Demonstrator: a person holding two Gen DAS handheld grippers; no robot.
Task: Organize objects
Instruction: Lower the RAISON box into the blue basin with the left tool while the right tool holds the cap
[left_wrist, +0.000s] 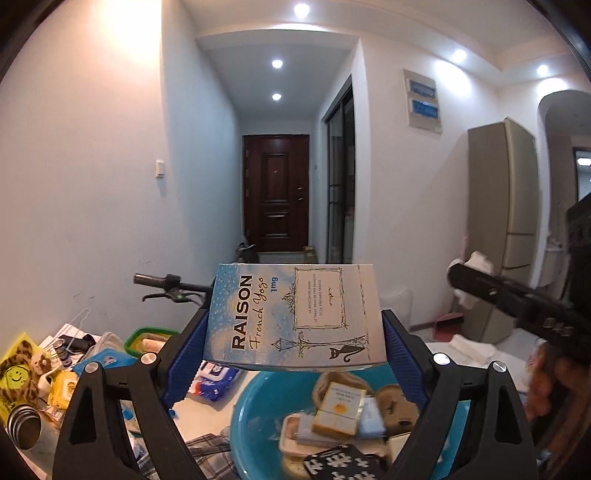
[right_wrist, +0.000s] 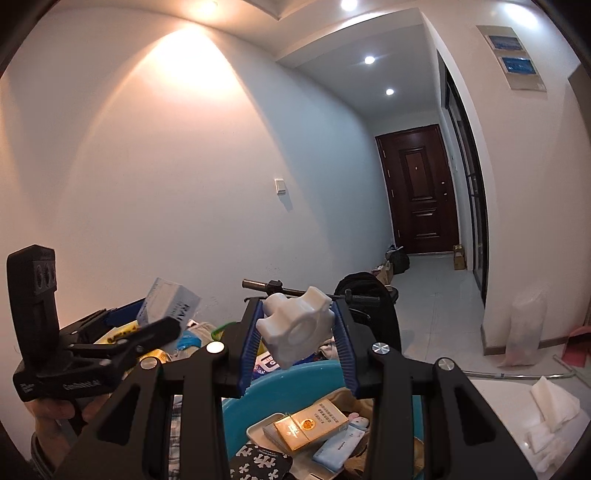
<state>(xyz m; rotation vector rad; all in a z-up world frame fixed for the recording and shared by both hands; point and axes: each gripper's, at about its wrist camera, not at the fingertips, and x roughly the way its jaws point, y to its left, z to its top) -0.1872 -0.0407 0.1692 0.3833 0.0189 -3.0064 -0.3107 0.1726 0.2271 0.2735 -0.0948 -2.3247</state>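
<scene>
left gripper (left_wrist: 295, 332) clamps blue carton (left_wrist: 293, 317), hiding teal basin (left_wrist: 251, 406) rim; right gripper (right_wrist: 297, 332) pinches white knob (right_wrist: 295, 325)

My left gripper (left_wrist: 295, 332) has its blue jaws clamped on the sides of a pale blue carton (left_wrist: 295, 317) marked RAISON French Yogo, held above a teal basin (left_wrist: 255, 402). In the basin I see a gold packet (left_wrist: 340, 410). The right gripper (left_wrist: 517, 306) juts in at right.

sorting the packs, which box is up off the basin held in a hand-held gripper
The blue-and-white RAISON box, clamped in the left hand-held gripper. The gold pack and pale blue pack lie in the teal basin.
</scene>
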